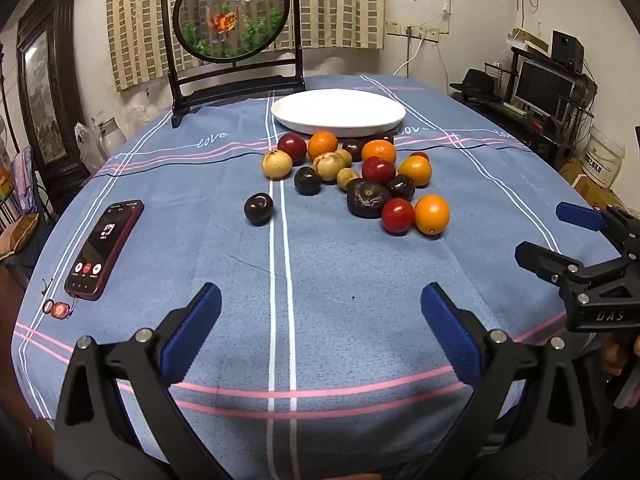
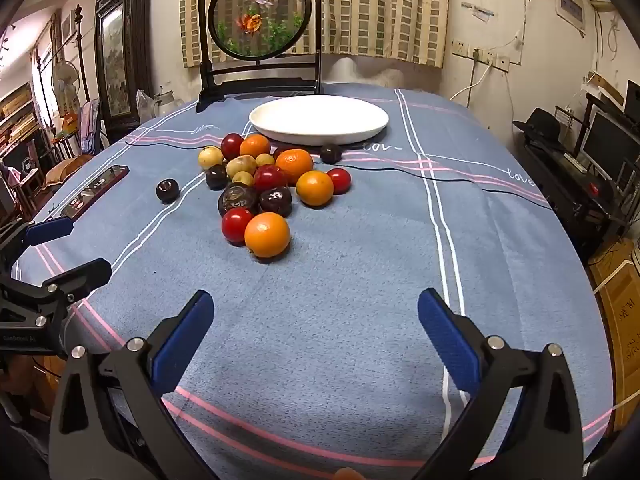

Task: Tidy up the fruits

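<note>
Fruits (image 1: 352, 178) lie heaped on the tabletop (image 1: 320, 280) just in front of the empty white plate (image 1: 338, 112), which we take as our landmark; one dark plum (image 1: 259, 209) sits apart, to the left of the heap and further from the plate. Our left hand-held gripper (image 1: 320, 312) and right hand-held gripper (image 2: 316, 320) both hang with jaws spread wide and nothing between them, well short of the pile. We judge that nothing is sorted yet. To start well, we should take an outlying piece first, such as the orange (image 2: 267, 235) furthest from the plate, closing gently across its middle so it neither rolls nor nudges the neighbouring red tomato (image 2: 237, 225).
</note>
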Demonstrator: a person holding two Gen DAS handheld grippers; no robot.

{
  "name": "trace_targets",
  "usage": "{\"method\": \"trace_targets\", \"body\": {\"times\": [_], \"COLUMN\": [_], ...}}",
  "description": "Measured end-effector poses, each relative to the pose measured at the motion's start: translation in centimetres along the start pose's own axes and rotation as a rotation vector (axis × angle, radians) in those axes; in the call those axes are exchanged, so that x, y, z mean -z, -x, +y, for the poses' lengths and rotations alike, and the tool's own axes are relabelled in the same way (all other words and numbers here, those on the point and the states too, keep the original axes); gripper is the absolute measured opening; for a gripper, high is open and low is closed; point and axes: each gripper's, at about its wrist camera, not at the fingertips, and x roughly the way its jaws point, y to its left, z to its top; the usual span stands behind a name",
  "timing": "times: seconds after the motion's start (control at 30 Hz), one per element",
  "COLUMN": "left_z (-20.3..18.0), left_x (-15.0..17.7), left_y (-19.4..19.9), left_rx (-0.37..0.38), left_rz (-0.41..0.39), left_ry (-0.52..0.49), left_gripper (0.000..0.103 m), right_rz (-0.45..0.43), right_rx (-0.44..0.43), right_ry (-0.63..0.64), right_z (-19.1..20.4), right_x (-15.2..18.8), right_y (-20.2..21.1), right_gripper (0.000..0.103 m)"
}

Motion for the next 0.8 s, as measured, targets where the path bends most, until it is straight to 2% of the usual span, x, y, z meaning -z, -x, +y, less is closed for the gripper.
{"method": "trace_targets", "body": {"times": [0.33, 0.4, 0.8], "left_z": [-0.6, -0.2, 0.3], "left_x": [0.5, 0.0, 0.3], "left_y": [1.1, 0.1, -0.3], "left_rx": [-0.010, -0.007, -0.008], "left_rz": [-0.015, 0.009, 0.012], "left_ry": [-0.030, -0.003, -0.003], "left_gripper": [0.101, 0.101, 0.101], "right_rz": [0.000, 0.005, 0.022], "right_rx": [0.000, 0.001, 0.002], "right_ry": [-0.002, -0.002, -0.009], "right_z": [0.0, -0.3, -0.2], "right_x": [0.3, 0.2, 0.1], "right_y": [0.0, -0.2, -0.3], "right_gripper": [0.102, 0.102, 0.102]}}
